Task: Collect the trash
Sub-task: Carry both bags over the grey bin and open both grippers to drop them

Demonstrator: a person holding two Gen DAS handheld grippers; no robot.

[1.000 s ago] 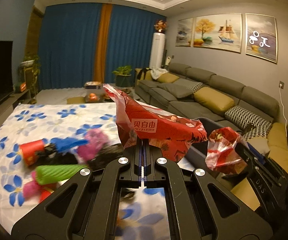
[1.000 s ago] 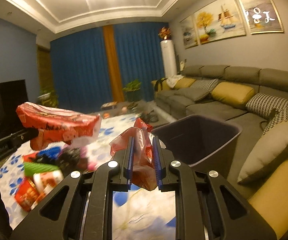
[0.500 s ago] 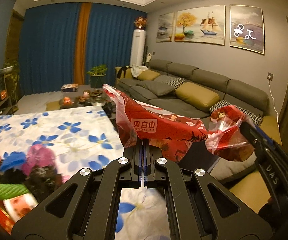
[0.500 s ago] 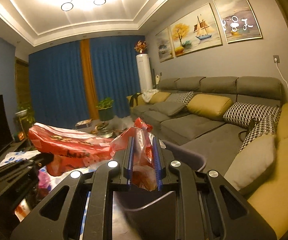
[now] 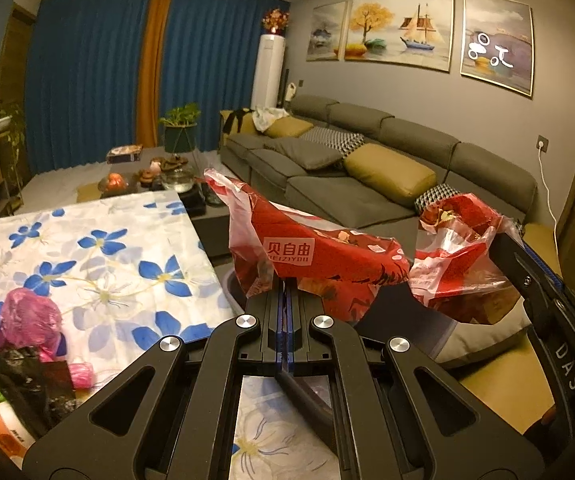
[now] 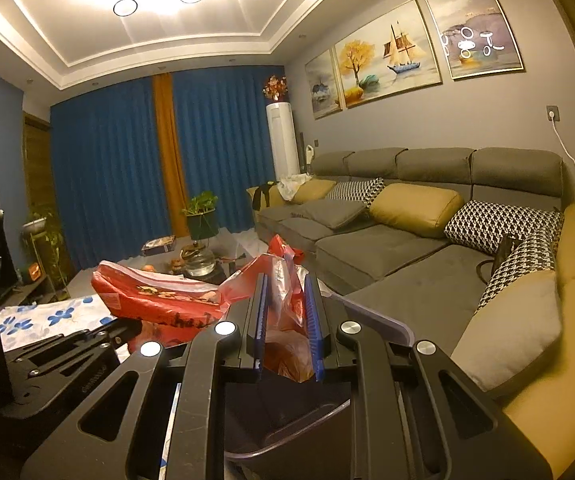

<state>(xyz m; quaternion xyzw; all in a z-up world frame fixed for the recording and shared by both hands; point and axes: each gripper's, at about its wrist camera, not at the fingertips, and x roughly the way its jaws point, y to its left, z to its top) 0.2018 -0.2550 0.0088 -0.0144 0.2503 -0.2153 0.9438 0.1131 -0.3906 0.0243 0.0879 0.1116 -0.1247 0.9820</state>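
**Two wrappers held above the bin: inventory by view**

**Left wrist view.**
- Left gripper point(image 5: 286, 312): jaws fully together, pinching the lower edge of a red snack wrapper point(image 5: 319, 256) with a white-lettered label; the wrapper rises and spreads above the fingertips.
- Dark bin point(image 5: 233, 286): mostly hidden behind the gripper body and the wrapper; only a stretch of rim and some wall show, just beside the table edge. Contents not visible.
- Right gripper point(image 5: 523, 264): enters at the right edge, cut off by the frame; it carries a crumpled red-and-clear bag point(image 5: 459, 264). Jaw gap not readable from this side.
- Floral tablecloth point(image 5: 99, 264): at the lower left a heap of remaining trash point(image 5: 31, 344), with pink plastic, black film and a green piece, partly cut off by the frame.

**Right wrist view.**
- Right gripper point(image 6: 286, 320): blue pads a narrow way apart, pressed on the crumpled bag point(image 6: 287, 312), which hangs down between them.
- Bin point(image 6: 379, 320): directly below the bag; rim visible to the right, interior dark and screened by the gripper, contents indiscernible.
- Left gripper point(image 6: 67, 352): at the lower left, fingertips hidden beneath the snack wrapper point(image 6: 159, 296).
- Grey sofa point(image 6: 387, 248) behind.
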